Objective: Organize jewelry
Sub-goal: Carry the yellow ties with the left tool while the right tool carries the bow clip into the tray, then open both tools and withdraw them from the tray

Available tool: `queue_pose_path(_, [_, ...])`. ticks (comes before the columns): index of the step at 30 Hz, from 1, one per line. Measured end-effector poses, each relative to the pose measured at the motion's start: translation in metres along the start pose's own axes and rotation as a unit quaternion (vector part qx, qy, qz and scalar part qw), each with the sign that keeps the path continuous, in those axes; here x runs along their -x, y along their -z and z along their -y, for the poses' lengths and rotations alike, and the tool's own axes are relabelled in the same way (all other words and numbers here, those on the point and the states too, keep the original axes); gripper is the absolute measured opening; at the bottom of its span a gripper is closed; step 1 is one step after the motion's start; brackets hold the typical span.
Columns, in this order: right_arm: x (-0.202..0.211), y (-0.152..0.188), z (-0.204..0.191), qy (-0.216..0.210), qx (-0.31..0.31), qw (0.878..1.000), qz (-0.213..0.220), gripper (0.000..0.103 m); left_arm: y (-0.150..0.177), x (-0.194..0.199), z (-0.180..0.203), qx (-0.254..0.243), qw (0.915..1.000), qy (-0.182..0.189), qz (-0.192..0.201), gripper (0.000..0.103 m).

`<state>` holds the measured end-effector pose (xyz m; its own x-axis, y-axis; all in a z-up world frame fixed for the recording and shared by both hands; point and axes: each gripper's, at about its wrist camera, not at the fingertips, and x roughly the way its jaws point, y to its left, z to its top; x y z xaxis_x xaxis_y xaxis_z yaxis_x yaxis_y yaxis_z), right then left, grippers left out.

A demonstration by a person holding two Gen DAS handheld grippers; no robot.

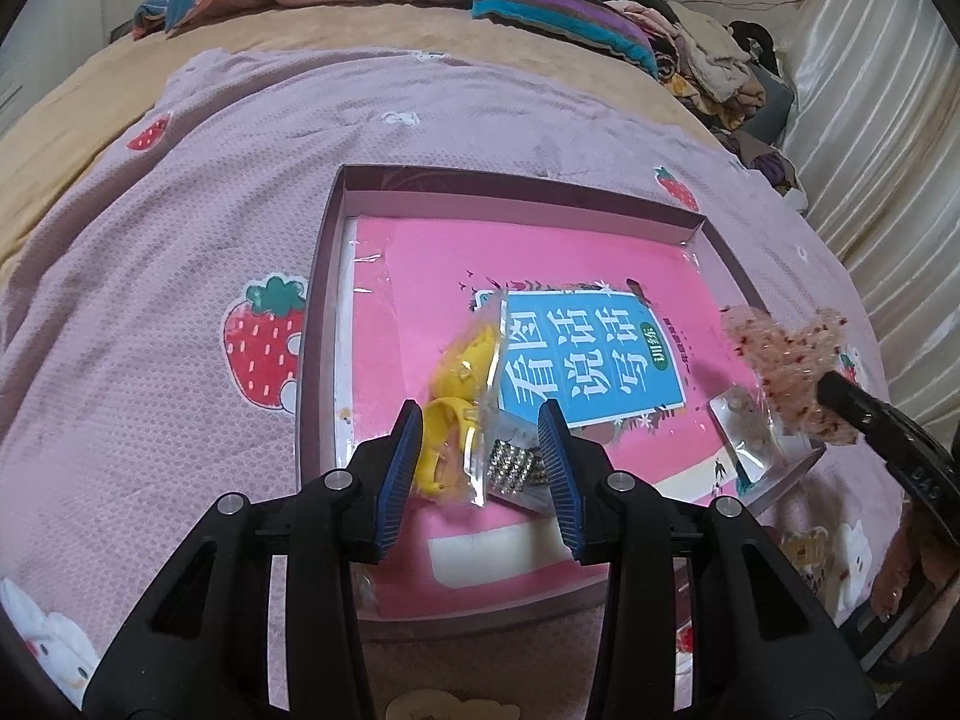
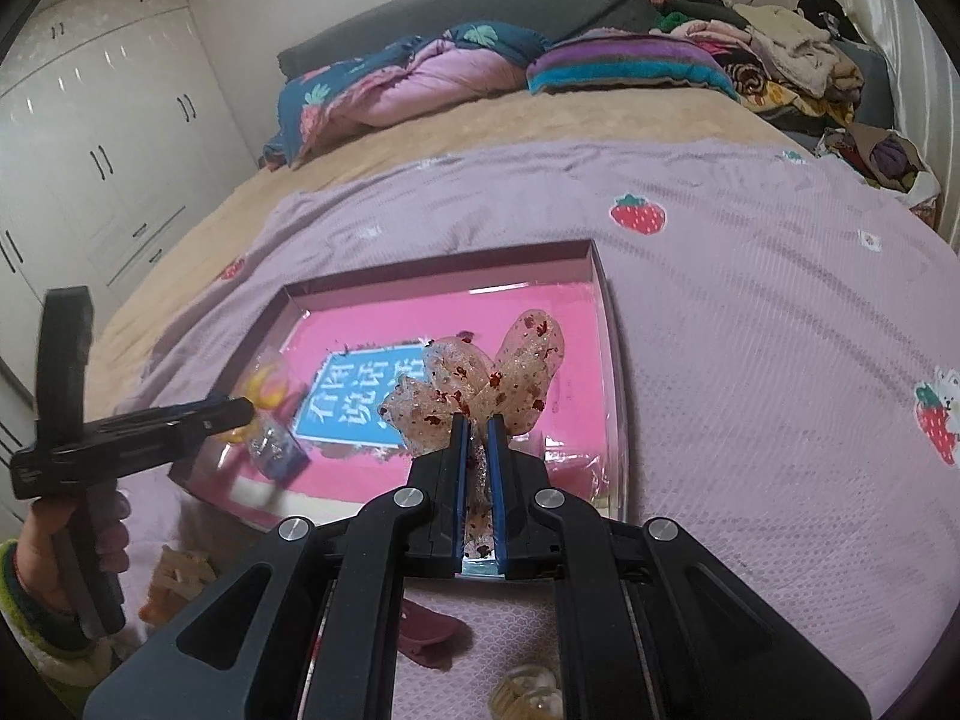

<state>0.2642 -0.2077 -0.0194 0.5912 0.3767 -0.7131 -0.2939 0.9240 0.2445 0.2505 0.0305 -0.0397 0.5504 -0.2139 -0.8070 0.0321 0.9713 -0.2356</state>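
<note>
Left wrist view: my left tool (image 1: 483,450) hangs over the near end of the tray (image 1: 516,185), fingers apart, nothing clamped. Between them, lying on the pink book (image 1: 420,276) that lines the tray: yellow hair clip (image 1: 453,414) in a clear bag, rhinestone piece (image 1: 516,468) just beside it. At far right my right tool (image 1: 864,414) carries the glittery pink bow (image 1: 786,372) over the tray's right edge, with a small clear packet (image 1: 747,432) under it.

Right wrist view: right tool (image 2: 478,438) is clamped on the bow's (image 2: 480,384) centre, loops fanning out past the tips, above the book (image 2: 372,348) inside the tray (image 2: 432,252). Left tool (image 2: 237,411) shows side-on at the yellow clip (image 2: 264,390); can't tell its gap from here.

Risks, my read:
- Clip bag is slick film. If I close on the film alone, the clip could slide out or the bag drag the rhinestone piece along.
- Bow held by a narrow centre; it could twist in the grip and land on the packet.
- Both tools work one tray, so they could collide.

View differences: only the left view shows the left gap, rhinestone piece and packet. Only the right view shows the grip on the bow, plus loose items on the bedspread (image 2: 750,300) near me: dark pink clip (image 2: 429,630), clear round piece (image 2: 528,696).
</note>
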Motion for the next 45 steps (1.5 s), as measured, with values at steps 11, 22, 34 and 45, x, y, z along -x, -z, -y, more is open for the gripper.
queue_pose_path(11, [0.020,0.012,-0.006,-0.011,-0.012,1.000,0.009,0.056,0.008,0.016,0.005,-0.008,0.9999,0.003,0.007,0.033])
queue_pose_path(22, [0.070,0.021,-0.004,-0.018,-0.036,0.998,0.044,0.084,0.015,0.044,0.012,-0.004,0.9996,0.007,0.026,0.043])
queue_pose_path(34, [0.118,0.027,-0.007,-0.026,-0.025,0.995,0.088,0.089,0.021,0.100,0.016,0.015,0.9969,0.002,0.077,0.092])
queue_pose_path(45, [0.149,0.031,-0.016,-0.038,-0.017,0.993,0.110,0.090,0.031,0.143,0.013,0.028,0.9933,-0.003,0.113,0.093])
